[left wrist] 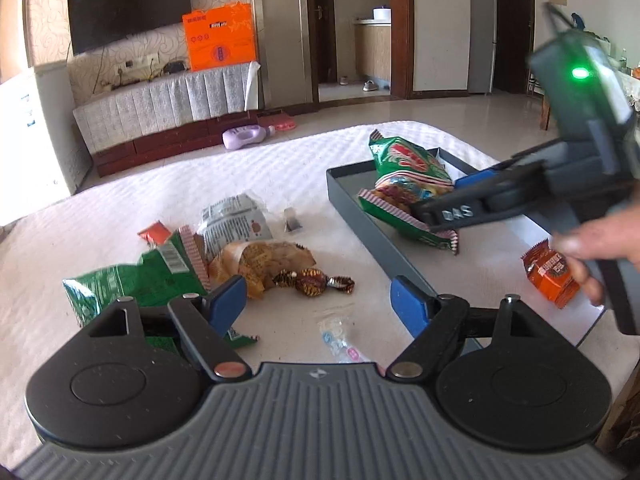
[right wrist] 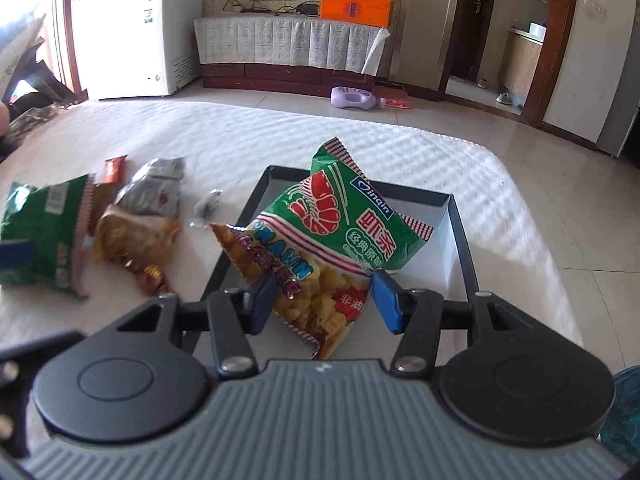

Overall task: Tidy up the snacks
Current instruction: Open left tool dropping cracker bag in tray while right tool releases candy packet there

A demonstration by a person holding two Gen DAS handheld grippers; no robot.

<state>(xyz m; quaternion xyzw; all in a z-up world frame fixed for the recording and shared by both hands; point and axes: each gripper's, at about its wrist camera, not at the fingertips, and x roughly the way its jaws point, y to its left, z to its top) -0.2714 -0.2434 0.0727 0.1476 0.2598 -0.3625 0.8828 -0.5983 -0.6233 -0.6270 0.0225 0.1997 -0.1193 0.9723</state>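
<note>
Right gripper (right wrist: 324, 300): jaws part open, prawn cracker bag (right wrist: 340, 232) between them; the left pad touches the bag, a firm pinch cannot be told.
Bag's place: over the dark tray (right wrist: 460, 236), long axis running away from the gripper.
Left gripper (left wrist: 318, 300): wide open, empty.
Nearest loose snacks: wrapped candies (left wrist: 316, 280) just ahead of the left gripper, green packet (left wrist: 132, 280) beside its left finger.
In the way: tray's near wall.

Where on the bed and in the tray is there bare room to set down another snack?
Free: the tray floor at its far corner behind the prawn cracker bag, and between that bag and the orange packet. Crowded: the bedspread left of the tray, around the second green bag and wrapped candies.
</note>
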